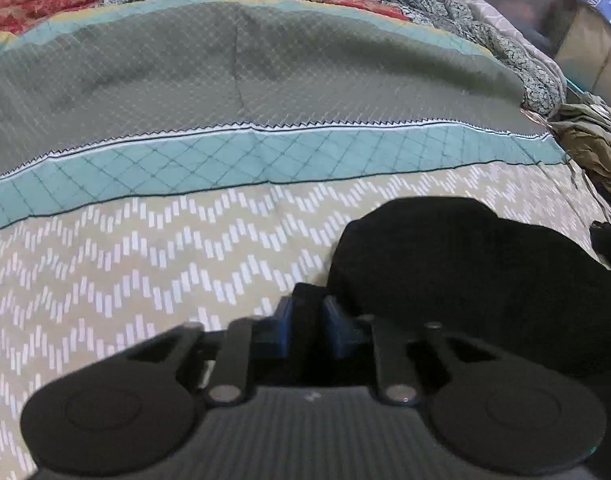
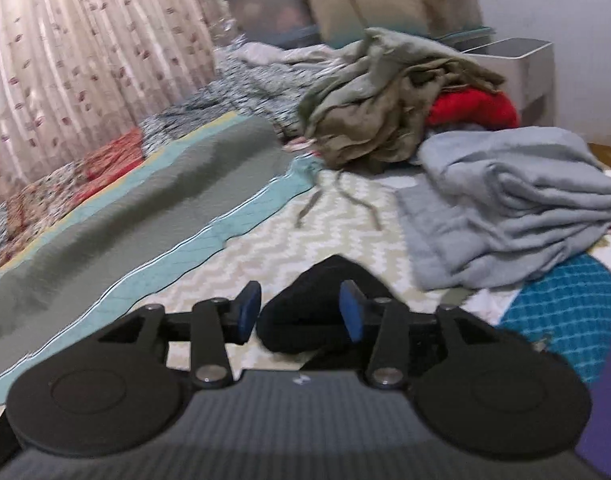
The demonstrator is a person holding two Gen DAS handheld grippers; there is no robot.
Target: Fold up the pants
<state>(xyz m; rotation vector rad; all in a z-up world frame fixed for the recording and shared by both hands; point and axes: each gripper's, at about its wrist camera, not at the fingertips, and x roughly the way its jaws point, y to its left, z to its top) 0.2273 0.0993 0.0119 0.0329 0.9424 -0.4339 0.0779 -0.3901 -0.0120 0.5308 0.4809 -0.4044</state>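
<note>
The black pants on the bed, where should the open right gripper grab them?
Best guess: the bunched black pants present a rounded folded edge between the right gripper fingers. Come straight forward, low along the zigzag-patterned bedspread, and pinch that edge. The left gripper already looks shut on another part.

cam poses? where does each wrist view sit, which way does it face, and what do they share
Left wrist: on the left gripper, low over the bedspread, facing across the bed; jaws nearly closed on the black pants.
Right wrist: on the right gripper, facing along the bed toward an olive garment and grey towel; jaws open around black fabric.
Shared: bedspread, black pants, olive garment.
</note>
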